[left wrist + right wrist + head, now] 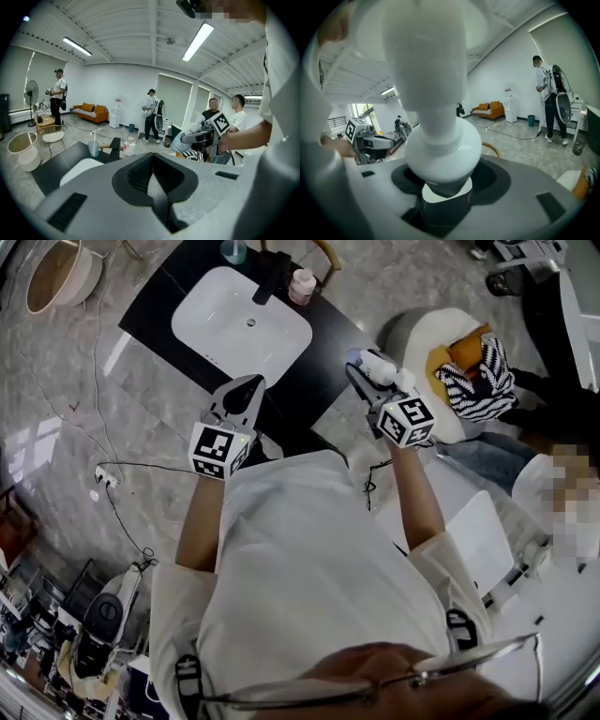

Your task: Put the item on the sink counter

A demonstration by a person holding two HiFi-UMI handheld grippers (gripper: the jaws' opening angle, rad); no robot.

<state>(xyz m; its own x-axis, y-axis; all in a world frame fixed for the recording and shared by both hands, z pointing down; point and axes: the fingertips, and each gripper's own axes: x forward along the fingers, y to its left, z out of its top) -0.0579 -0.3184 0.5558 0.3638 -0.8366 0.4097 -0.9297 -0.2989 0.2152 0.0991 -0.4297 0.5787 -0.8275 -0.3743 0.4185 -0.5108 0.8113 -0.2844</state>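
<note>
A white pump bottle [381, 369] is clamped in my right gripper [368, 367], which hangs in the air to the right of the black sink counter [155, 307]. In the right gripper view the bottle [437, 117] fills the middle and hides the jaw tips. My left gripper [247, 386] is shut with nothing in it, hovering over the counter's near edge just below the white basin [242, 326]. In the left gripper view its jaws [152, 176] meet, and the bottle [184, 139] shows off to the right.
On the counter behind the basin stand a black faucet [271, 277], a pink-capped bottle [302, 285] and a blue cup [233, 251]. A white seat [412, 338] with orange and striped cloth sits at the right. A round basket [53, 276] and floor cables lie left. Several people stand about.
</note>
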